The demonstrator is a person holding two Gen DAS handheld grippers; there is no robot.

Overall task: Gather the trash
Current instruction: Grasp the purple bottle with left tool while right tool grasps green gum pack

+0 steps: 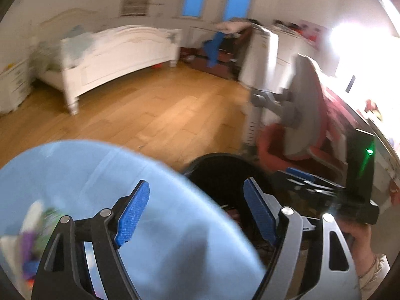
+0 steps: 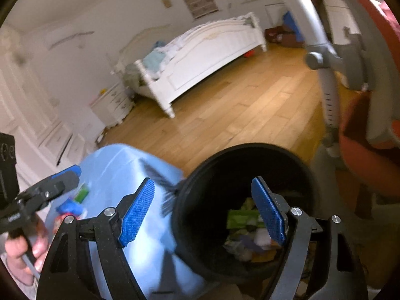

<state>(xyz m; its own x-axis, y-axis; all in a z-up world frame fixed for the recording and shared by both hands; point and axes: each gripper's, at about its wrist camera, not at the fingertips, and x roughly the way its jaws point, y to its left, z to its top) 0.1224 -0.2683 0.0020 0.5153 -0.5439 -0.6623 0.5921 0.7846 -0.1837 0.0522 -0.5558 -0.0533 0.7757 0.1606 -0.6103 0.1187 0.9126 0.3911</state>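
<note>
Right claw (image 2: pixel 203 211) hung spread, empty, over mouth of black trash bin (image 2: pixel 200 225); crumpled wrappers and paper scraps (image 2: pixel 250 235) lay at bin's bottom. Left claw (image 1: pixel 197 215) likewise spread, empty, above light-blue bag (image 1: pixel 162 237), which touched bin's left side. Colourful trash (image 2: pixel 72 207) showed inside bag, blurred. Beyond: wooden floor (image 2: pixel 237 110), white bed (image 2: pixel 200 57), grey-and-red chair (image 1: pixel 305 110).
</note>
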